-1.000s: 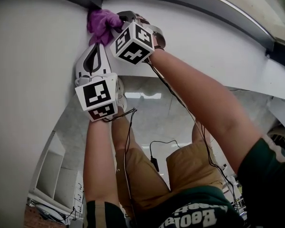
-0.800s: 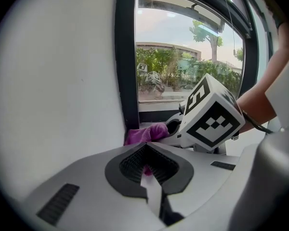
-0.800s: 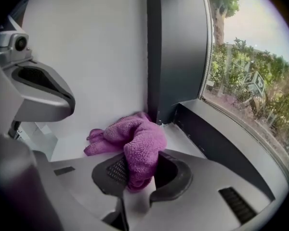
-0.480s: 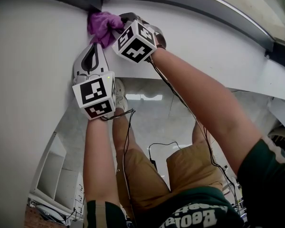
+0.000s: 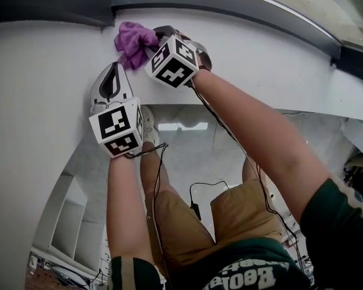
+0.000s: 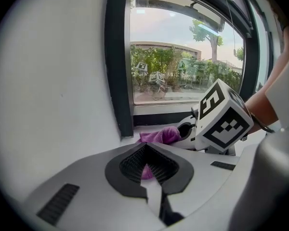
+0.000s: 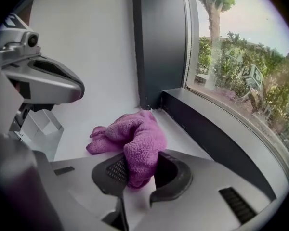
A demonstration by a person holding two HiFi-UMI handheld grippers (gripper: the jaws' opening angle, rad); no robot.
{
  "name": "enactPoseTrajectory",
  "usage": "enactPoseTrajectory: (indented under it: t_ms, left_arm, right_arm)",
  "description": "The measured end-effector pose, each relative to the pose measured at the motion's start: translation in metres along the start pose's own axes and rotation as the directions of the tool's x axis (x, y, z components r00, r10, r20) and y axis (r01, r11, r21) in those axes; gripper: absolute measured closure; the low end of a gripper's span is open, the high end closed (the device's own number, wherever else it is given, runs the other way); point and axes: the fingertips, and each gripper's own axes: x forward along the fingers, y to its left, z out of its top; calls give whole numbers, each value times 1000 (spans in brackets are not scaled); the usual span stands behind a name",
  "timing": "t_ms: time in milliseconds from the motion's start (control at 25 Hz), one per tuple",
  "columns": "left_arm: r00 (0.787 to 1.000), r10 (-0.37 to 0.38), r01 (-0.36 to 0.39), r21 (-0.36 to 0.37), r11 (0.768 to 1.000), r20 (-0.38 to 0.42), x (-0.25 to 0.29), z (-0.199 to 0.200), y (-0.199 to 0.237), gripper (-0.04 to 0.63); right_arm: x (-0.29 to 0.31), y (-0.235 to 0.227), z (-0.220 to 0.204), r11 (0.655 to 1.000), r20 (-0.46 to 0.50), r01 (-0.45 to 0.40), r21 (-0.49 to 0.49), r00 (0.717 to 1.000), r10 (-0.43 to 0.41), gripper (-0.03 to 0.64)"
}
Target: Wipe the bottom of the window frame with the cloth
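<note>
A purple cloth lies bunched on the white sill, close to the corner where the dark window frame meets its upright post. My right gripper is shut on one fold of the cloth, and the rest spills forward onto the sill. My left gripper hovers just left of it with its jaws shut and nothing between them. The cloth and the right gripper's marker cube show just ahead in the left gripper view.
A white wall runs along the left of the sill. The window glass looks out on trees and buildings. Cables hang past the person's legs down to the floor below.
The right gripper has drawn the cloth a little to the right, away from the frame corner. The left gripper has shifted slightly and stays shut.
</note>
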Motion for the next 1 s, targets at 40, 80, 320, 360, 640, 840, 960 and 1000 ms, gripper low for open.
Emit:
enactPoseTrajectory:
  t_ms: [40, 80, 320, 360, 640, 840, 960, 1000]
  left_arm:
    - [1000, -5, 5, 3, 1000, -2, 1, 1, -4, 589]
    - [1000, -11, 11, 5, 1000, -4, 1, 1, -9, 589]
    - [999, -45, 45, 31, 999, -13, 11, 7, -39, 589]
    - [999, -51, 51, 36, 998, -16, 13, 8, -46, 589]
    - [996, -87, 88, 76, 993, -24, 21, 18, -80, 589]
    - [991, -134, 136, 95, 986, -26, 27, 24, -115, 589]
    - [987, -157, 159, 107, 981, -27, 29, 27, -134, 589]
    - [986, -163, 165, 112, 980, -28, 30, 27, -139, 589]
  right_arm:
    - [-3, -3, -4, 1000, -4, 0, 8, 1000, 0, 526]
    - [-6, -6, -8, 1000, -8, 0, 15, 1000, 0, 526]
    - [-26, -27, -32, 999, -21, 21, 44, 1000, -20, 526]
    - [-29, -32, -38, 998, -22, 25, 51, 999, -24, 526]
    - [-55, -56, -69, 995, -47, 66, 70, 997, -63, 526]
    - [-77, -73, -95, 993, -69, 110, 52, 992, -107, 526]
    - [-89, -82, -110, 990, -80, 132, 48, 989, -128, 526]
    - [-93, -85, -114, 989, -83, 137, 50, 988, -133, 526]
